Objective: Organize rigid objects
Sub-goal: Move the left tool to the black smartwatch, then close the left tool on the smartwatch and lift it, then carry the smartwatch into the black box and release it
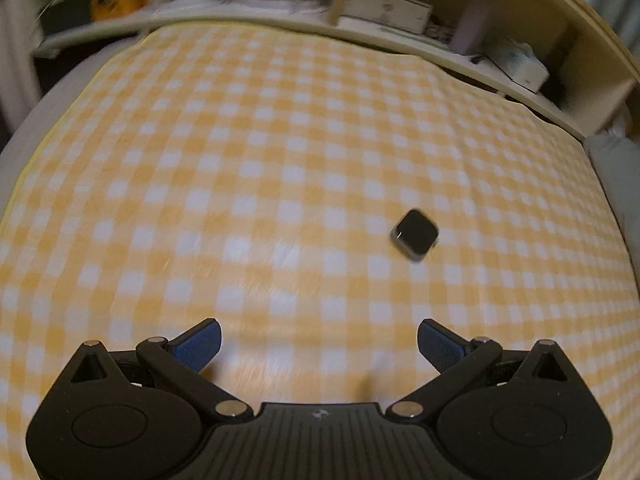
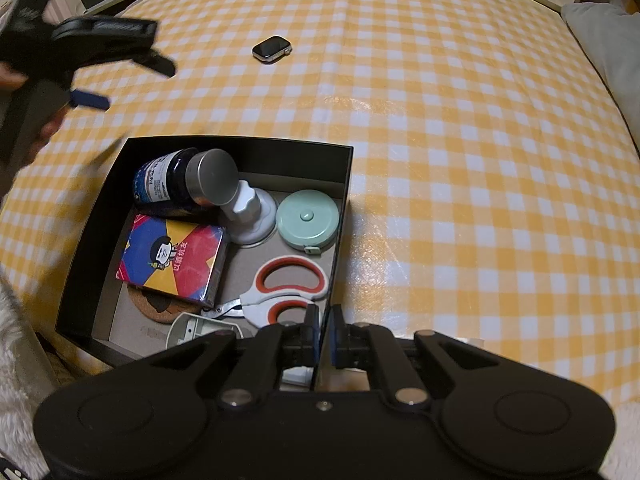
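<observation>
A black smartwatch body lies alone on the yellow checked cloth, ahead and to the right of my left gripper, whose blue pads are wide open with nothing between them. In the right wrist view the same watch sits beyond the black box, and the left gripper hovers blurred at the upper left, held by a hand. My right gripper is shut on the box's thin right wall. Inside lie a dark jar, a card pack, scissors and a mint tape measure.
A white knob on a round base and a cork coaster also lie in the box. Shelves with boxes line the far edge of the cloth. A grey cushion lies at the right edge.
</observation>
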